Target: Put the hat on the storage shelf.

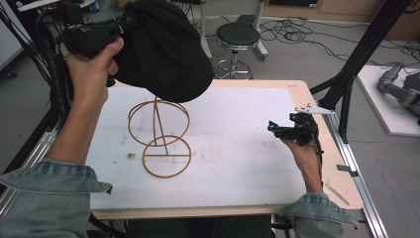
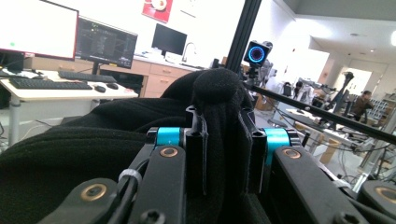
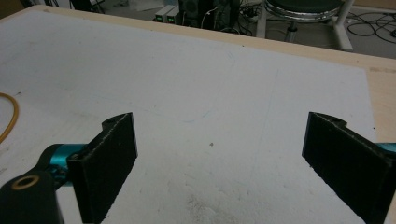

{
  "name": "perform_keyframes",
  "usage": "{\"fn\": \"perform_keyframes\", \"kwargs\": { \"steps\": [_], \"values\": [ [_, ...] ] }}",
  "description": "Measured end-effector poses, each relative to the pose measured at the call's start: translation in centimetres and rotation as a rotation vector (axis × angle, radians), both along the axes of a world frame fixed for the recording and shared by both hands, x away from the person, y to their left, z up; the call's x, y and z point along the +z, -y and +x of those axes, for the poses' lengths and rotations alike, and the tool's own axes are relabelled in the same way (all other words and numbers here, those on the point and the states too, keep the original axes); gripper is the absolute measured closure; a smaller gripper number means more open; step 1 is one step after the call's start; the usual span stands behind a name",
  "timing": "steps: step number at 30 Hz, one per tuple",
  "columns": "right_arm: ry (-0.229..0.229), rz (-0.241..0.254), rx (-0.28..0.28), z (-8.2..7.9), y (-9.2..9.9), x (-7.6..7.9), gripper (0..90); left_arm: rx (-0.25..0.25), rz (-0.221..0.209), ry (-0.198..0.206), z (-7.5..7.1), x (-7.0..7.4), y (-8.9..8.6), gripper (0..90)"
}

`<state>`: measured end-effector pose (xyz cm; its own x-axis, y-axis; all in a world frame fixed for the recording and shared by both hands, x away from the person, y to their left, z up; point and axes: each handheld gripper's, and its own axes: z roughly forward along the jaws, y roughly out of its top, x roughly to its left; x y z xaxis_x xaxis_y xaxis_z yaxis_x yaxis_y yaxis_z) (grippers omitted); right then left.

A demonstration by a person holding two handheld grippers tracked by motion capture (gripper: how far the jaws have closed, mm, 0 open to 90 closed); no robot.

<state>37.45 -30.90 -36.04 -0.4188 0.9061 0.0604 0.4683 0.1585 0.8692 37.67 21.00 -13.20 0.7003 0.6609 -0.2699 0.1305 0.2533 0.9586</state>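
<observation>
The left tongs (image 1: 116, 29) are clamped on a black cap (image 1: 163, 49), held up in the air above the far left part of the tabletop (image 1: 237, 148). In the left gripper view the cap's dark fabric (image 2: 219, 93) is bunched tight between the two jaws, which stand close together with cloth pressed on both sides. The cap hangs over a wire hat stand (image 1: 161, 136) made of thin golden hoops (one ring flat on the white surface, another raised on a slanted stem), and its lower edge sits just above the stand's top ring; whether they touch I cannot tell.

The right tongs (image 1: 274, 129) rest low near the right edge of the tabletop, pointing toward the middle. In the right gripper view their jaws stand wide apart with nothing between them, only the white surface (image 3: 210, 93) beyond, and a sliver of the stand's golden ring (image 3: 11, 116) at the left edge
</observation>
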Motion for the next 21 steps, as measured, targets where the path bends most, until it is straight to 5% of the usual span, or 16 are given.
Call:
{"fn": "perform_keyframes", "kwargs": {
  "steps": [10, 21],
  "values": [
    [0.006, 0.003, -0.002, -0.1, 0.2, 0.1, 9.8, -0.049, 0.026, -0.011, -1.6, -0.4, 0.4, 76.4],
    [0.005, 0.001, 0.001, 0.0, 0.0, 0.0, 9.8, -0.066, 0.047, -0.040, -2.6, -2.7, 0.0, 76.4]
  ]
}}
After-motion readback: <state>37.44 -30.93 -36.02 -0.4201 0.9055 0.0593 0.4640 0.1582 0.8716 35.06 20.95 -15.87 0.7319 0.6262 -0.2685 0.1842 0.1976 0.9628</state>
